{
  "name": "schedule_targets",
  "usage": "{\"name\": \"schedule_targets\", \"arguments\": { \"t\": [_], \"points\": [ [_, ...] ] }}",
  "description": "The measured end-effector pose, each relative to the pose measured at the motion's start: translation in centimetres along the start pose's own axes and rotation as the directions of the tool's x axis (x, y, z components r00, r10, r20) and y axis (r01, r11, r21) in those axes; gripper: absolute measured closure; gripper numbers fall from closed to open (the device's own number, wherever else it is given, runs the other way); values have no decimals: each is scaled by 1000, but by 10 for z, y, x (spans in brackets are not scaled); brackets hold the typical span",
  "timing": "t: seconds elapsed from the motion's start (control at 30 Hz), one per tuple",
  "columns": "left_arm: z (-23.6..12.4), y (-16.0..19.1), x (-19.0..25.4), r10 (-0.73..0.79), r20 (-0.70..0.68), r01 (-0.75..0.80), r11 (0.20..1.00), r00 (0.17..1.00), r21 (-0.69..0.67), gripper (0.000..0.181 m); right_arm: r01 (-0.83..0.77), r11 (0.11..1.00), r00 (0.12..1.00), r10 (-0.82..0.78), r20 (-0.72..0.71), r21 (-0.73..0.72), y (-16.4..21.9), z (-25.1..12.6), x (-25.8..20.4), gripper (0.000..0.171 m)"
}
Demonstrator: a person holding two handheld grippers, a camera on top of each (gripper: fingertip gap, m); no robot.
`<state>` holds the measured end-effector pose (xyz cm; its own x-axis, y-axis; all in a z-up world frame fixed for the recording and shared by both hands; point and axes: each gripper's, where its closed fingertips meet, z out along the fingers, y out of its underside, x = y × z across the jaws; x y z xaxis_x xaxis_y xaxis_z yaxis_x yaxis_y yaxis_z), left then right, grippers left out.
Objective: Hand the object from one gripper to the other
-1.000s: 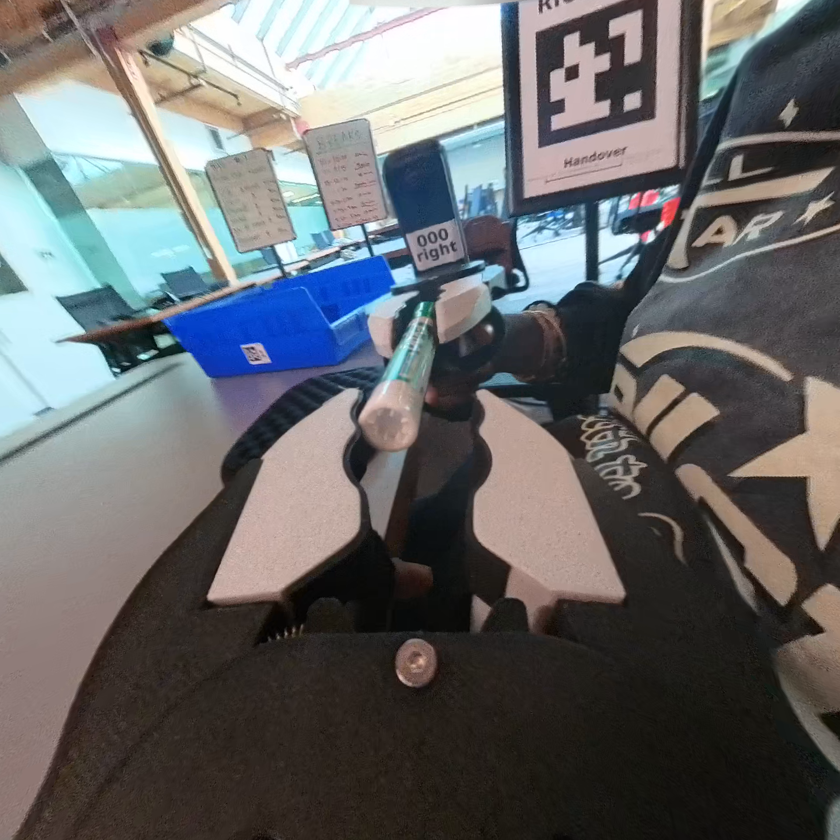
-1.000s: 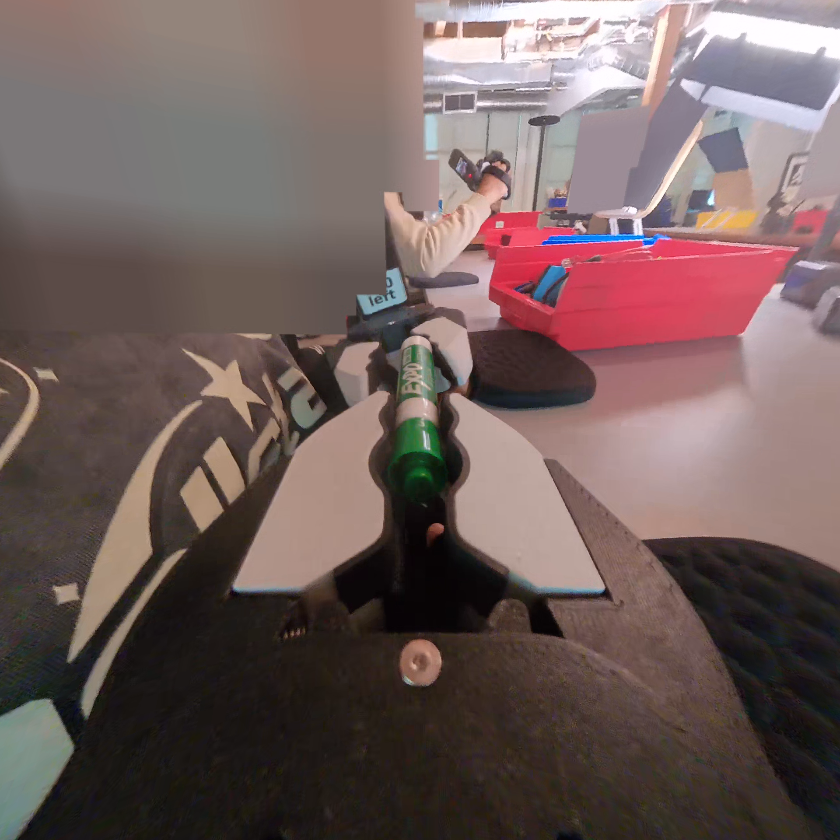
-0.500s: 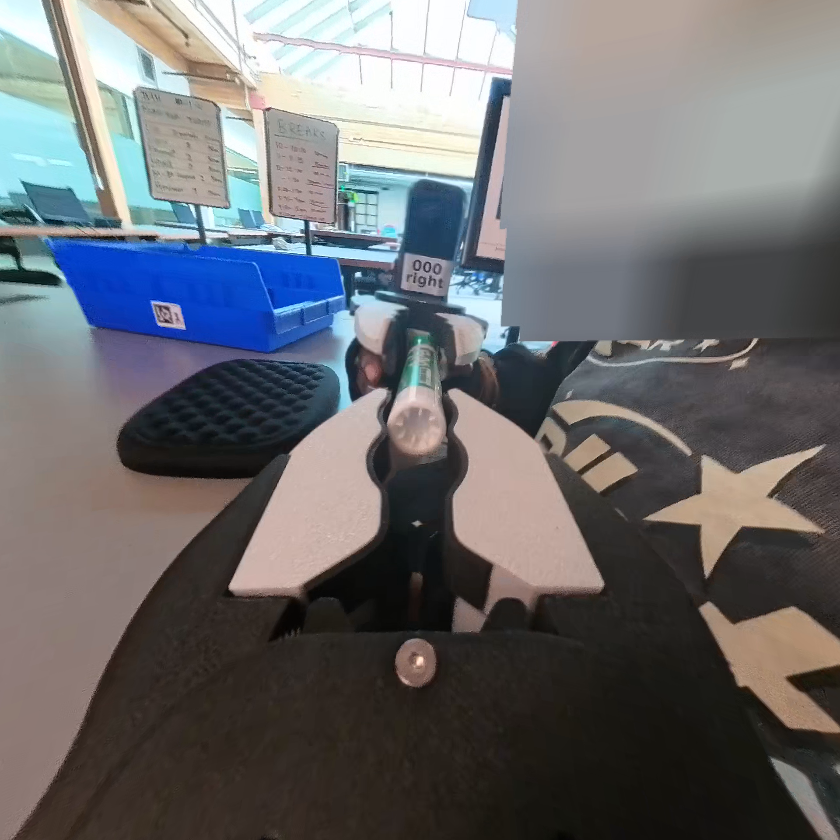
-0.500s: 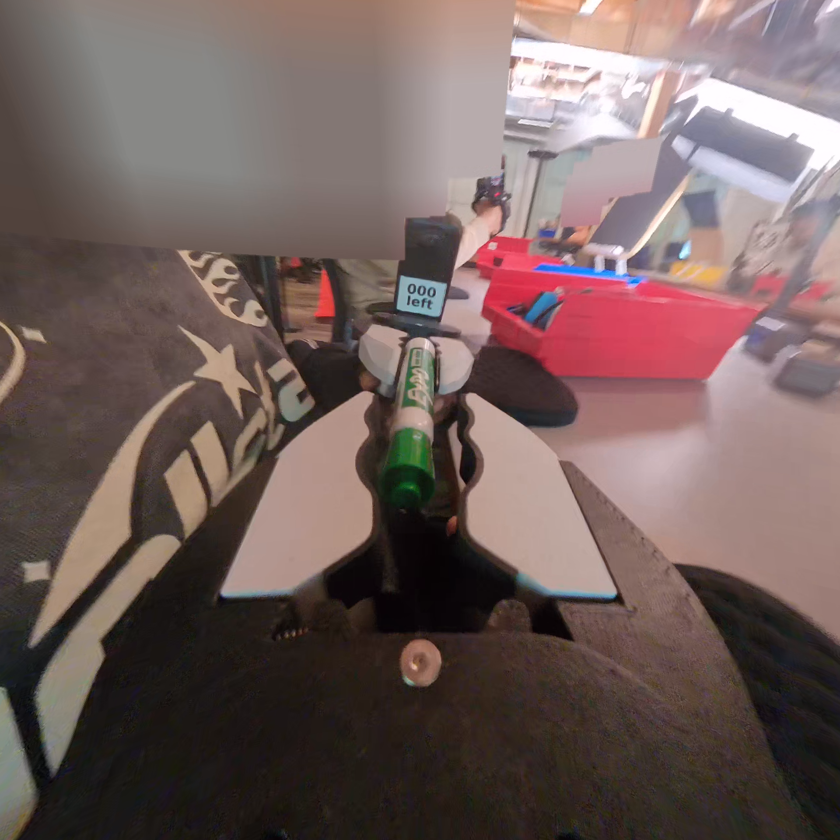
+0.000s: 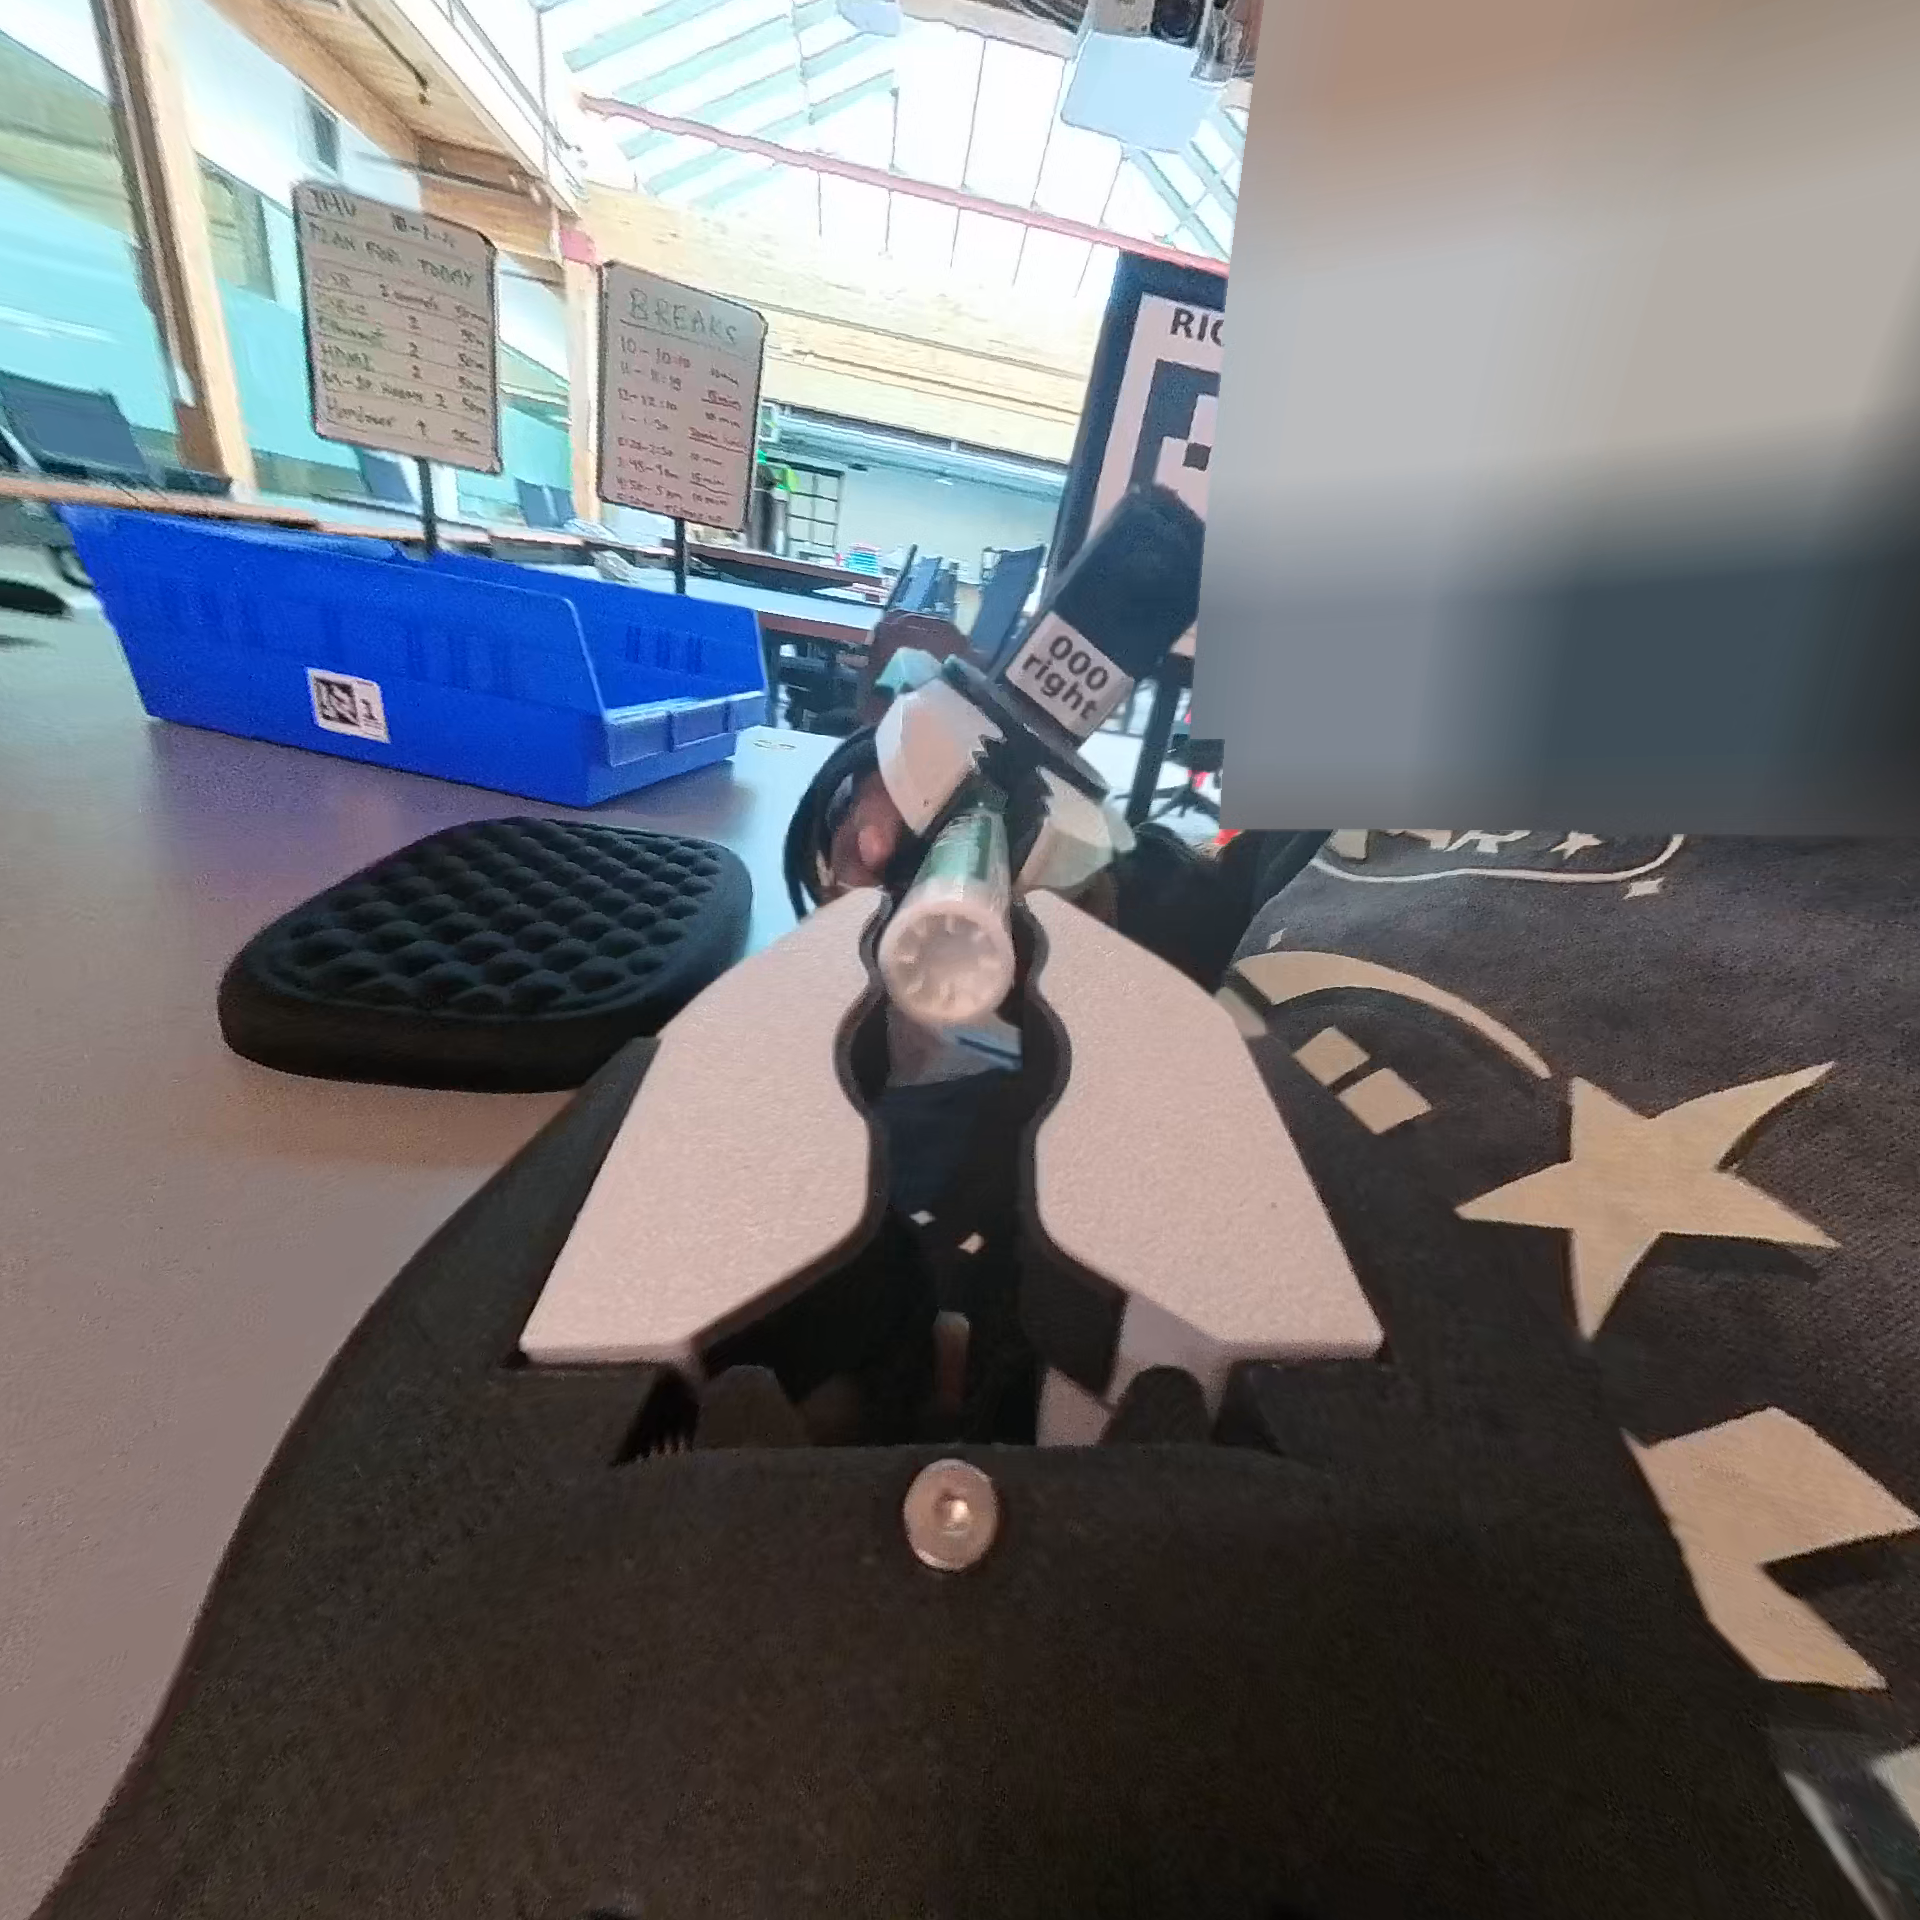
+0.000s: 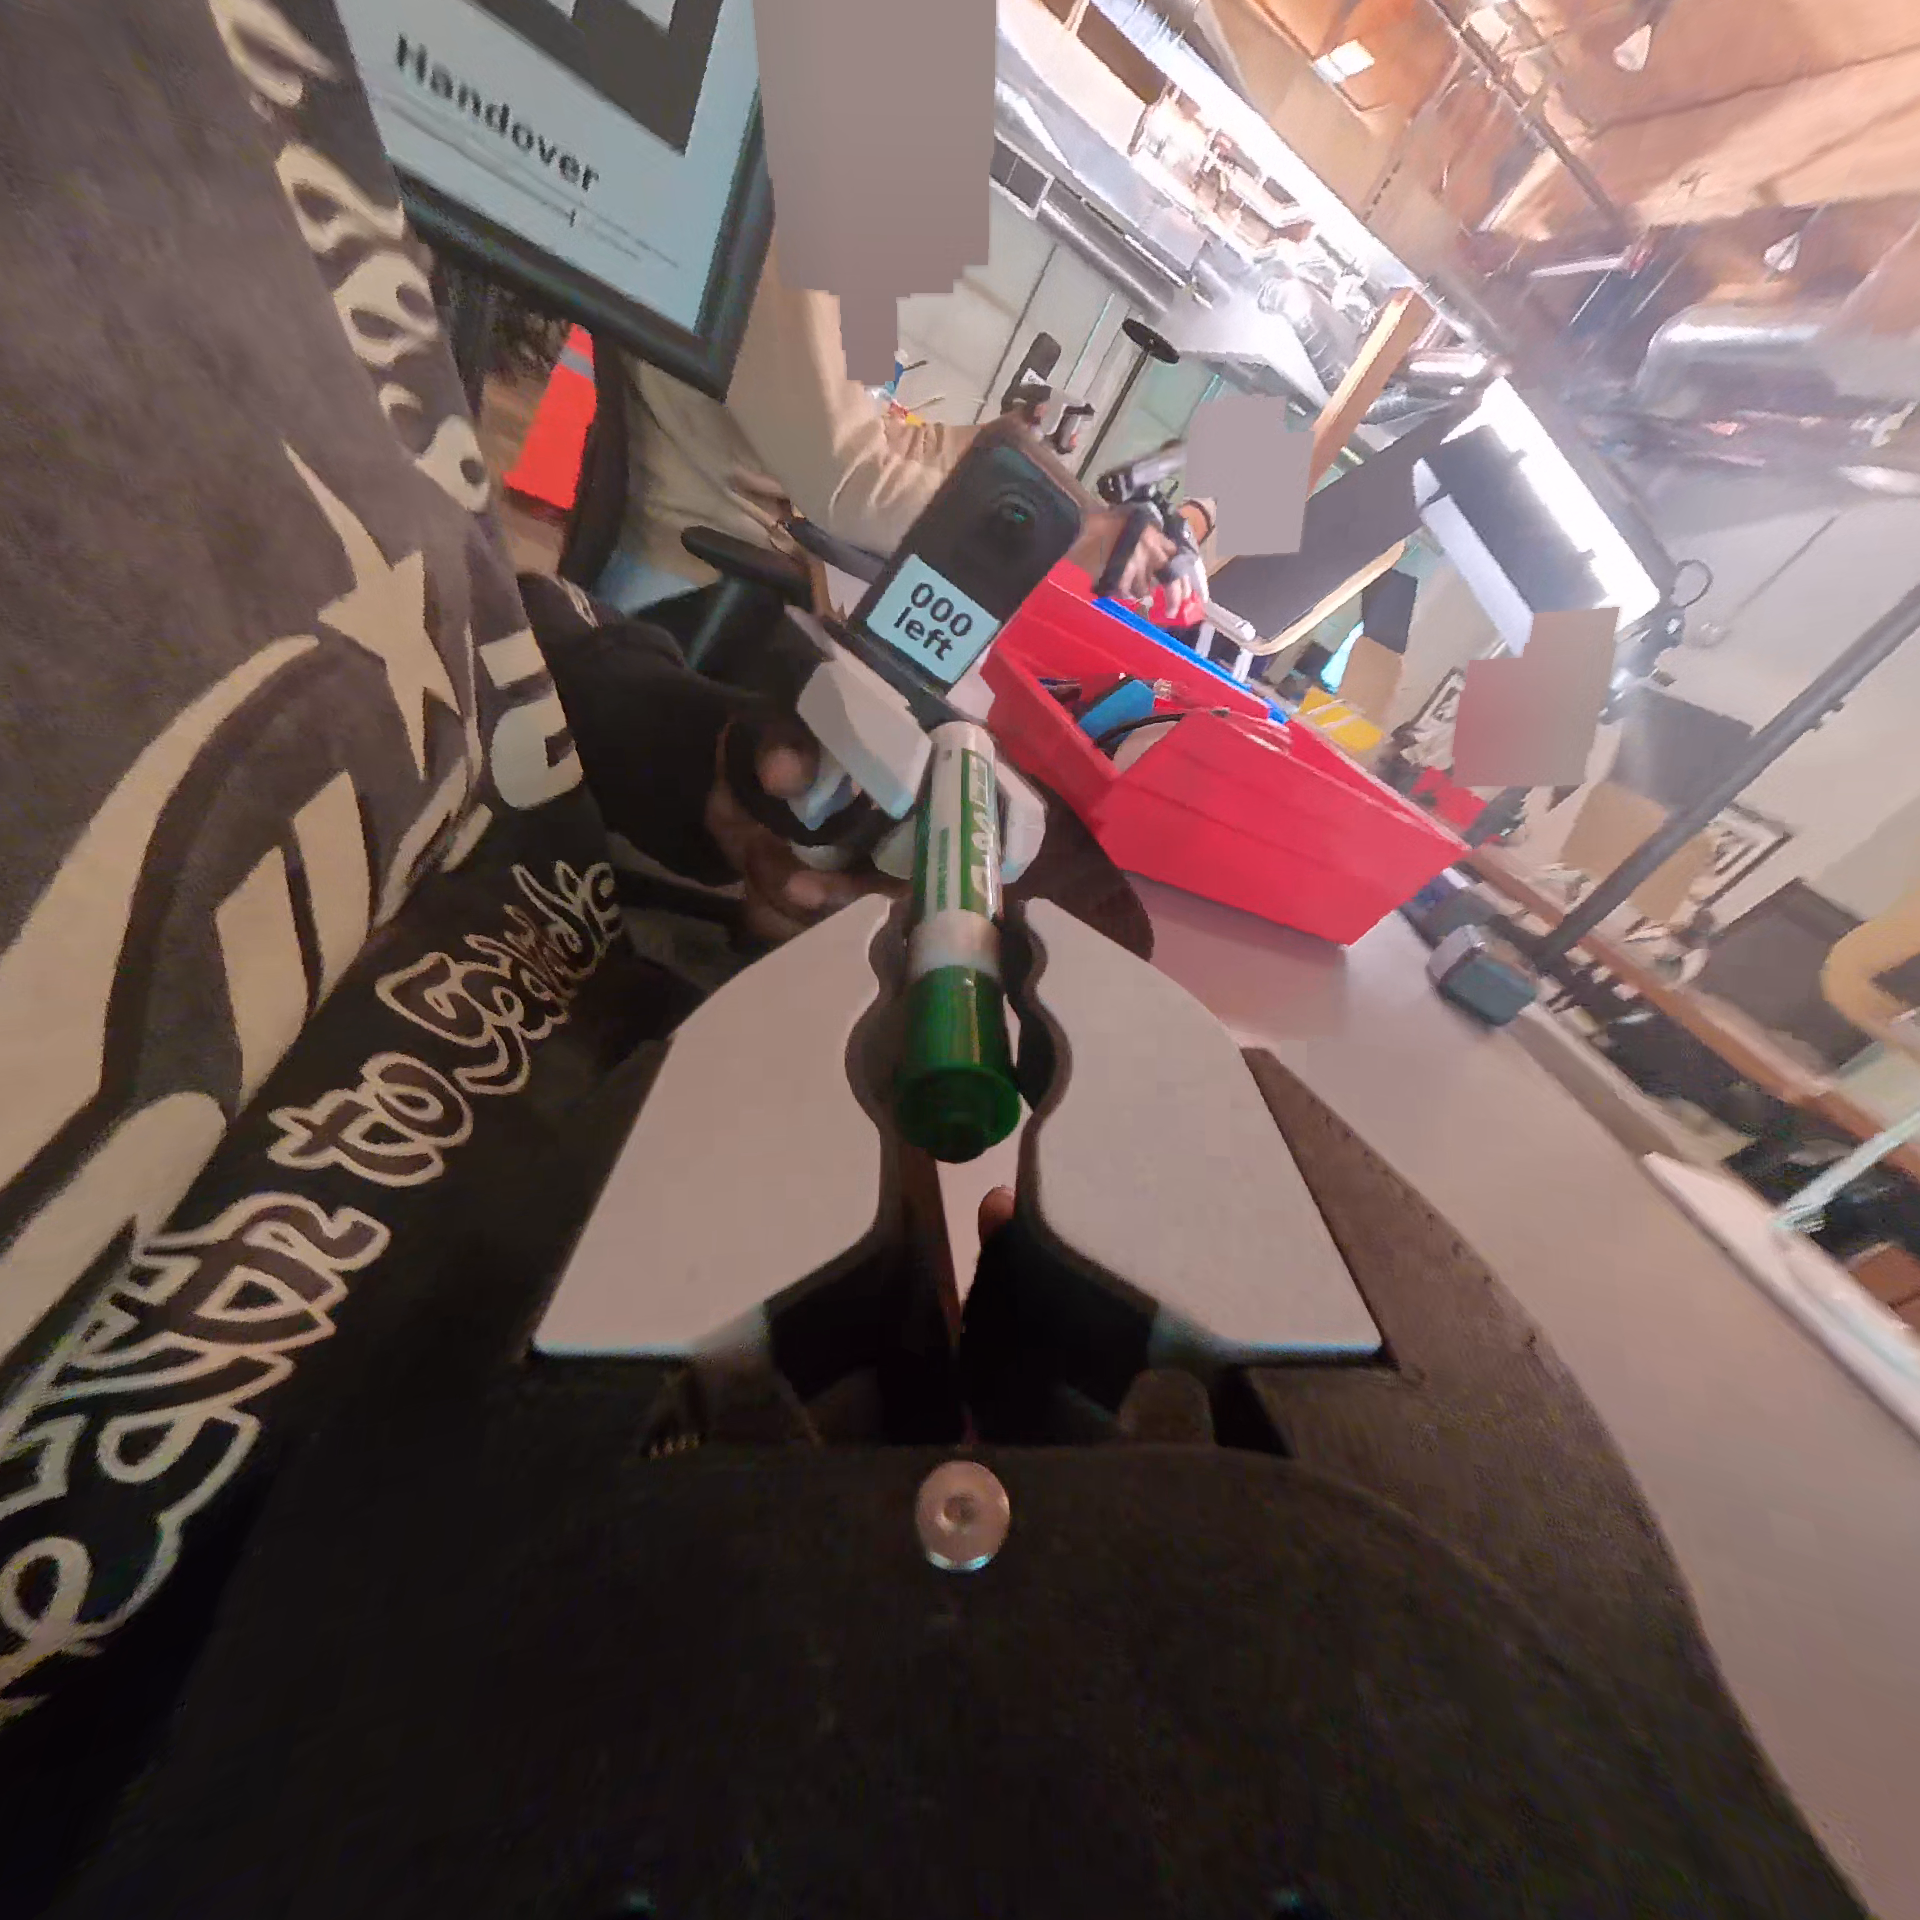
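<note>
Currently, both ends of one marker are pinched, one per tool.

Marker: green dry-erase marker (image 6: 951,935), white barrel, green cap; spans the gap between the two tools, held in the air above the tabletop (image 5: 156,1091). Cap end sits centre frame in the right wrist view; flat white tail end (image 5: 945,961) faces the lens, centre frame, in the left wrist view.

Left hand-held gripper (image 5: 951,987): grey fingers drawn in close around the white tail end, touching it on both sides. Also seen upper centre of the right wrist view (image 6: 914,790), tilted, clamped on the barrel's far end.

Right hand-held gripper (image 6: 956,997): fingers narrowed onto the barrel just above the green cap; contact on both sides. Seen upper centre of the left wrist view (image 5: 987,800), tilted to the right, pinching the far end.

Person: dark printed shirt (image 5: 1558,1143) fills the right of the left wrist view and the left of the right wrist view.

Black pad (image 5: 488,945): dimpled, lying on the tabletop, left of centre.

Blue bin (image 5: 416,655): on the tabletop, upper left, behind the pad.

Red bin (image 6: 1247,790): right of centre, beyond the left tool.

Signboards (image 5: 400,327): two on stands, upper left, behind the blue bin.
</note>
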<state>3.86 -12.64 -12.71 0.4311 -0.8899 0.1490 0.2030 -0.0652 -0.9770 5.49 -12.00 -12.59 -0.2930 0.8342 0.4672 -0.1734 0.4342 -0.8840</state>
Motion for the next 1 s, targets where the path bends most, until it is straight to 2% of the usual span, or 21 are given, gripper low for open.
{"name": "schedule_targets", "arguments": {
  "t": [0.03,0.13,0.23,0.33,0.5,0.63,0.73,0.77,0.83,0.93,1.0],
  "points": [
    [0,0,-1,55,23,-55,998,998,-1,153,-70,997,997,70,15,11,0,0,1,152],
    [0,-2,-3,255,109,-255,967,961,-19,133,-367,930,925,363,111,14,3,1,2,152],
    [0,-4,-2,324,133,-324,946,937,-27,133,-545,838,828,535,168,16,4,1,4,152],
    [0,-2,-1,296,110,-295,955,949,-30,138,-584,811,801,569,187,35,2,-1,6,152],
    [1,-1,-1,309,118,-306,951,944,-36,153,-563,826,813,552,186,6,5,0,2,152],
    [0,0,2,261,77,-259,965,962,-35,161,-553,833,817,541,201,2,4,0,-1,153],
    [1,-4,2,158,58,-158,987,986,-1,161,-483,875,864,469,183,41,0,0,-1,152],
    [1,-6,3,103,42,-104,994,994,20,161,-435,897,893,420,161,72,-3,-1,0,146],
    [0,-10,4,6,10,-7,998,1000,63,161,-311,944,949,302,88,107,-6,-2,3,133],
    [-1,-15,3,-83,-24,85,990,996,113,162,-48,996,999,49,-9,76,-6,-2,1,131],
    [-2,-18,3,-113,-40,118,983,993,140,161,49,997,998,-46,-49,58,-7,0,-1,131]
  ]
}}
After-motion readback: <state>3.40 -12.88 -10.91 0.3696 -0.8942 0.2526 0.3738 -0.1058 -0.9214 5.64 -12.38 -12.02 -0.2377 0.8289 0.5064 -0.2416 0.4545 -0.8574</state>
